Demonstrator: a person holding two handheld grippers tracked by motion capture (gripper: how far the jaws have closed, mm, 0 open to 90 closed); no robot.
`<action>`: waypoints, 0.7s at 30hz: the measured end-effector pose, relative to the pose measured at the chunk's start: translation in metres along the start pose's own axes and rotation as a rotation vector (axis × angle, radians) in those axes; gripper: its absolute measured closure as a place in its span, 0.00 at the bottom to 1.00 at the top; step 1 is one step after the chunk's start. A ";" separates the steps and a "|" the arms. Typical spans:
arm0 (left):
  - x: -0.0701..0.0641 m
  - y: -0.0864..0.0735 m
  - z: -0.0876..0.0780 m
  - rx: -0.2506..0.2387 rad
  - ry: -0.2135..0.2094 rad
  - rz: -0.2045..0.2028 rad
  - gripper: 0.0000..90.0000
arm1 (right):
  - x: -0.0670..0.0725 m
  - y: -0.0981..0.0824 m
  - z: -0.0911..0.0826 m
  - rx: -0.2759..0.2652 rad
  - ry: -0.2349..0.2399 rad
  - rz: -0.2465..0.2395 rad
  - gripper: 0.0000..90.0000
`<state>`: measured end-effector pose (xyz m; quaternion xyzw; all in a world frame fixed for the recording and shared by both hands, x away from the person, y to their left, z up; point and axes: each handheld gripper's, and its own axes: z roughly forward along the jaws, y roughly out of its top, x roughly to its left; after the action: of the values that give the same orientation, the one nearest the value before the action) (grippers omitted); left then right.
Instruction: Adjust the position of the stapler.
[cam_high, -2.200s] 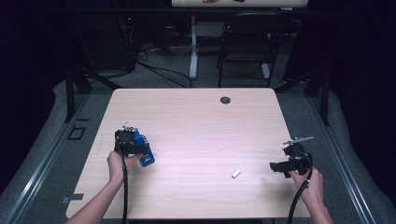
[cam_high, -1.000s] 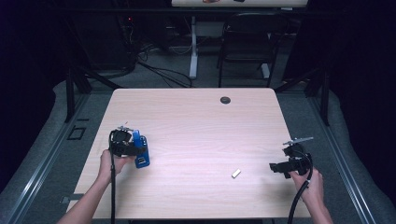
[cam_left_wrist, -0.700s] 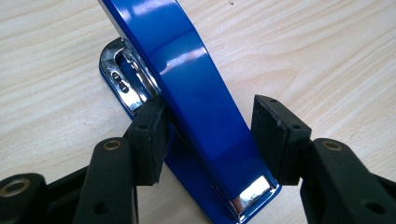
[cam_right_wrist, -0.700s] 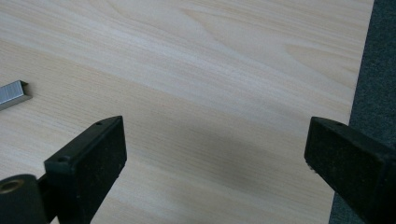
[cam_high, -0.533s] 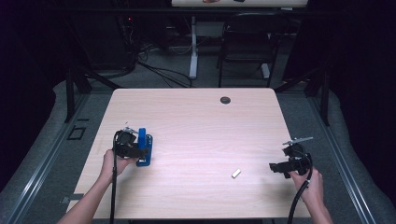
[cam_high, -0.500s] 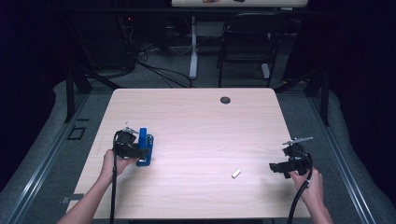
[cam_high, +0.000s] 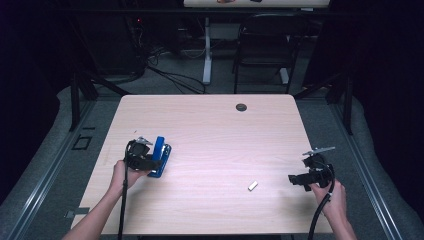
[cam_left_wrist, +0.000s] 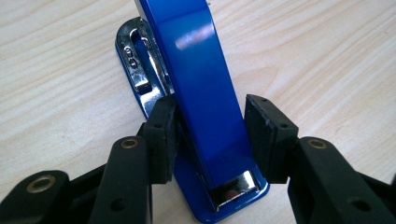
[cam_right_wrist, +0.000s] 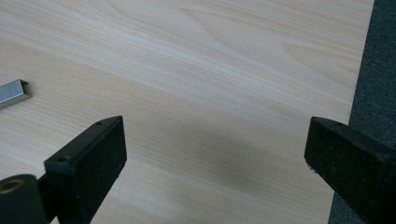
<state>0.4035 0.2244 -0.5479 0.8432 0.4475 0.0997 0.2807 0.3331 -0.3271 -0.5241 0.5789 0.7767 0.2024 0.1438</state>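
A blue stapler (cam_high: 161, 152) lies on the left part of the wooden table (cam_high: 215, 135), its top arm (cam_left_wrist: 201, 79) swung up off the chrome-lined base. My left gripper (cam_high: 154, 162) straddles that raised arm, and its jaws have just been closing. In the left gripper view (cam_left_wrist: 210, 135) the left pad touches the arm's side, while the right pad stands a sliver away. My right gripper (cam_high: 294, 179) is held open near the table's right edge, nothing between its jaws (cam_right_wrist: 215, 154). A short strip of staples (cam_high: 253, 186) (cam_right_wrist: 14, 93) lies to its left.
A black round grommet (cam_high: 241, 107) sits near the table's far edge. Behind the table are a dark chair (cam_high: 262, 35) and cables on the floor. Grey floor borders the table's right edge (cam_right_wrist: 369, 70).
The left hand shifted slightly right with the stapler. Its top arm went from lying tilted to standing up, and the jaws narrowed around it. The right hand kept still.
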 end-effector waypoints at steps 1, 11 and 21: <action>-0.001 0.001 0.001 -0.003 0.013 -0.012 0.61 | 0.000 0.000 0.000 -0.003 -0.001 -0.002 0.06; -0.012 0.008 0.007 -0.011 0.133 -0.073 0.64 | 0.001 0.000 0.002 -0.001 -0.003 0.002 0.06; -0.011 0.007 0.007 -0.017 0.043 -0.035 0.69 | 0.001 0.000 0.001 0.000 0.002 -0.005 0.06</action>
<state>0.4051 0.2101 -0.5492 0.8305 0.4672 0.1165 0.2799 0.3337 -0.3255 -0.5251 0.5768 0.7783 0.2026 0.1435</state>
